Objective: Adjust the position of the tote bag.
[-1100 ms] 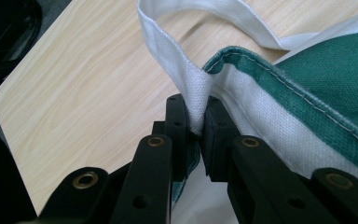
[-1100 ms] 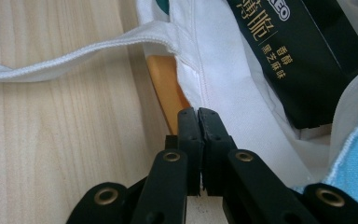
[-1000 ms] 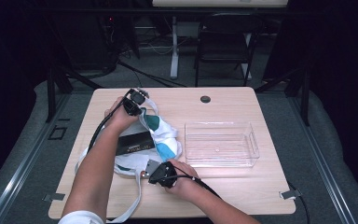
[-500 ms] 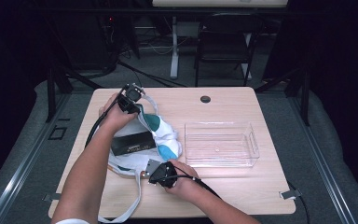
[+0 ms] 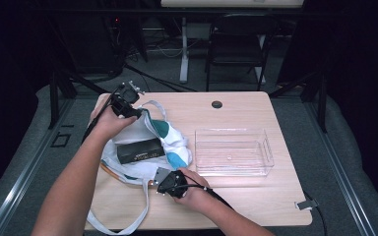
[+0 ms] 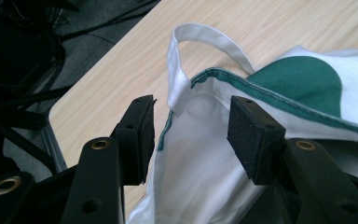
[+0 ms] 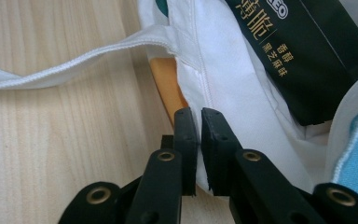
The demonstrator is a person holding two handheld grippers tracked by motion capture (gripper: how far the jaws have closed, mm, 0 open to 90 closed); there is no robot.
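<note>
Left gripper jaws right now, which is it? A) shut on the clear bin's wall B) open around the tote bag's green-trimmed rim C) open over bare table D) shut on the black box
B: the left gripper has its jaws spread, with the tote bag rim and handle base between them.

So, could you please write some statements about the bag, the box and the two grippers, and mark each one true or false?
1. The left gripper has its fingers open around the edge of the white bag. True.
2. The right gripper is wide open and far from the bag. False: its fingers are nearly together, pinching the bag's white fabric.
3. A black box lies on the bag. True.
4. The clear tray holds the black box. False: the tray is empty and stands to the right of the bag.
5. The bag hangs in the air above the table. False: it lies on the table.
</note>
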